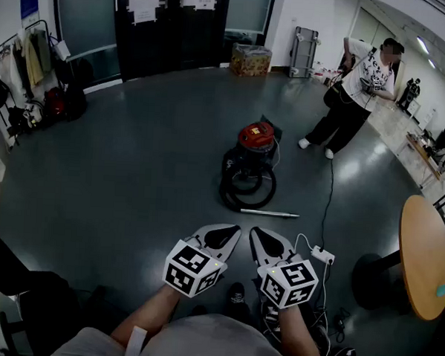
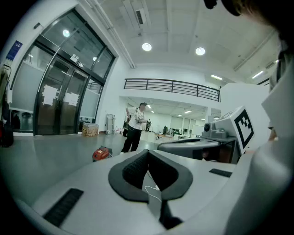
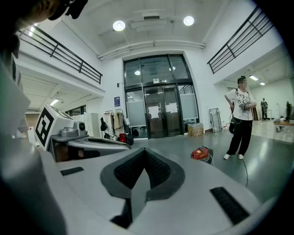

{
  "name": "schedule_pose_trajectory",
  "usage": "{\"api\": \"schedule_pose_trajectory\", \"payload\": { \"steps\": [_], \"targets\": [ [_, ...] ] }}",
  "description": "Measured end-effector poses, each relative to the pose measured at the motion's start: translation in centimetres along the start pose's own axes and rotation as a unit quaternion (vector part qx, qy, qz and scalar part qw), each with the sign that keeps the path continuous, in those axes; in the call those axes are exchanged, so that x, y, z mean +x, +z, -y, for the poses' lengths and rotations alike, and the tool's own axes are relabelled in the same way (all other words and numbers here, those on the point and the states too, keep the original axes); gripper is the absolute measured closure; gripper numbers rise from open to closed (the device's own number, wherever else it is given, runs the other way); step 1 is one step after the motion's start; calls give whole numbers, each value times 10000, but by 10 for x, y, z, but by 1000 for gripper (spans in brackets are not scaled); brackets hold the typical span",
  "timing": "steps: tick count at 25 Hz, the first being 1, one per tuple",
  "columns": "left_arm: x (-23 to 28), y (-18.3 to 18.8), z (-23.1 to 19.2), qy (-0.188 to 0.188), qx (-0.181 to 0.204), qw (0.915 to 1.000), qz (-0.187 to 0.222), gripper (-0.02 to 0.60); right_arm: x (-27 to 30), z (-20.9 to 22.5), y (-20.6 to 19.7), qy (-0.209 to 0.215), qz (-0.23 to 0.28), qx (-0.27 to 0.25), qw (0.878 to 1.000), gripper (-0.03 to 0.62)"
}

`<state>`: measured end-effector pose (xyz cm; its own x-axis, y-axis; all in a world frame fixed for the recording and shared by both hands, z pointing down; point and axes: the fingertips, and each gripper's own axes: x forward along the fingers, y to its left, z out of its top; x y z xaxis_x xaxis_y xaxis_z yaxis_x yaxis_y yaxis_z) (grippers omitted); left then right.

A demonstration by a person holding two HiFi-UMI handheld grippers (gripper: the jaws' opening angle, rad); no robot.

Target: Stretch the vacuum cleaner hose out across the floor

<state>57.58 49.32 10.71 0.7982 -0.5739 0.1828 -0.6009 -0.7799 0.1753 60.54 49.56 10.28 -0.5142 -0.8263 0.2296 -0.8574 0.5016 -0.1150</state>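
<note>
Holds left tongs (image 1: 231, 232) and right tongs (image 1: 257, 233) clenched on nothing, side by side; faces hose (image 1: 247, 187) coiled on floor (image 1: 134, 169) against vacuum cleaner (image 1: 256, 136), well apart, straight ahead of both

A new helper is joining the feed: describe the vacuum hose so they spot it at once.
On the open grey floor stands a red-topped vacuum cleaner. The hose lies coiled at its near side. It is the only stack of thick black loops, with a straight silver wand beside it.
</note>
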Motion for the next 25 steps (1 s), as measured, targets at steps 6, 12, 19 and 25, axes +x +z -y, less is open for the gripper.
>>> {"api": "schedule_pose_trajectory", "payload": {
  "steps": [6, 12, 19, 25],
  "targets": [
    [0, -3, 0, -17, 10, 10000, -8, 572, -1, 0, -1, 20, 85, 157, 9998, 588],
    [2, -4, 1, -64, 19, 10000, -54, 572, -1, 3, -3, -29, 31, 173, 9998, 588],
    [12, -4, -1, -93, 30, 9999, -65, 572, 3, 13, -5, -71, 18, 206, 9998, 588],
    [31, -1, -7, -84, 15, 9999, -108, 572, 12, 32, -5, -55, -41, 245, 9997, 588]
  ]
}}
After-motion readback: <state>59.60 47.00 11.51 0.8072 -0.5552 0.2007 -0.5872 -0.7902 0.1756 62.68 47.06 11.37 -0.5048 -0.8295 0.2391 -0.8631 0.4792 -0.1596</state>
